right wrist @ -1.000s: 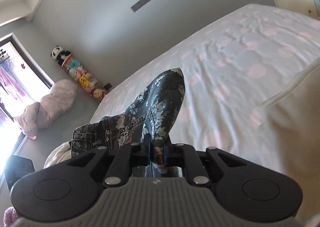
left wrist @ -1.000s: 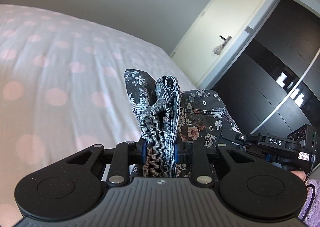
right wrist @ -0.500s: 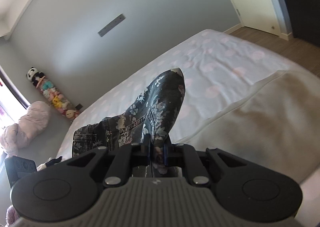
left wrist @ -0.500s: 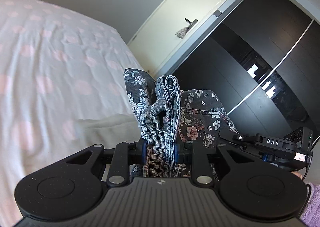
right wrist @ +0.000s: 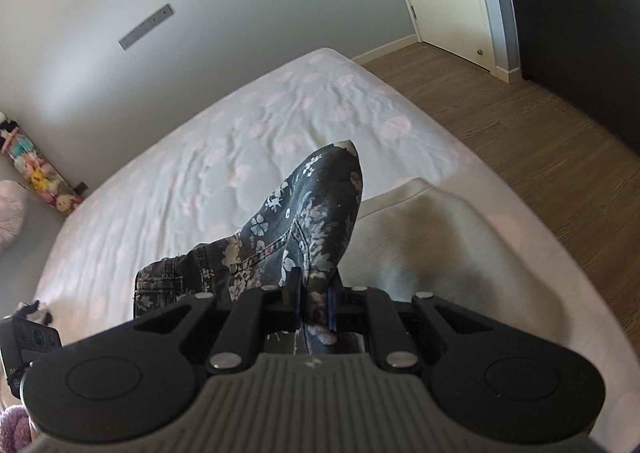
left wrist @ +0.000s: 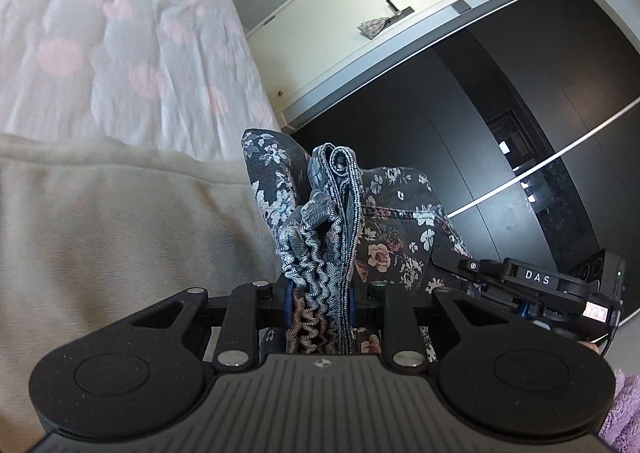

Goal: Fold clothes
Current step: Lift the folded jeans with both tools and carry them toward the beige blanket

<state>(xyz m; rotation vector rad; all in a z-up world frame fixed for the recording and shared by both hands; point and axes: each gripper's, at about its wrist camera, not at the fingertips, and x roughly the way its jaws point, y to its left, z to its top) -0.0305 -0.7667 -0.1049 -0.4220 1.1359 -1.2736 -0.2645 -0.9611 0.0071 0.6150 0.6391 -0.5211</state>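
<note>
A dark floral denim garment [left wrist: 392,229] with a gathered elastic waistband is held up off the bed between both grippers. My left gripper [left wrist: 318,305] is shut on the bunched waistband. My right gripper [right wrist: 314,305] is shut on another corner of the same garment [right wrist: 304,213], which stands up past the fingertips. The right gripper's body also shows at the right of the left wrist view [left wrist: 536,285]. The rest of the garment hangs below, hidden by the grippers.
The bed [right wrist: 256,141] has a white sheet with pink dots. A cream garment [right wrist: 440,245] lies on its near corner, also in the left wrist view [left wrist: 120,237]. Wood floor [right wrist: 540,133], a cream door [left wrist: 360,5] and a black wardrobe [left wrist: 520,113] are to the right.
Both grippers have swung round toward the bed's corner with the garment still held. The cream garment, the floor and the wardrobe have come further into view.
</note>
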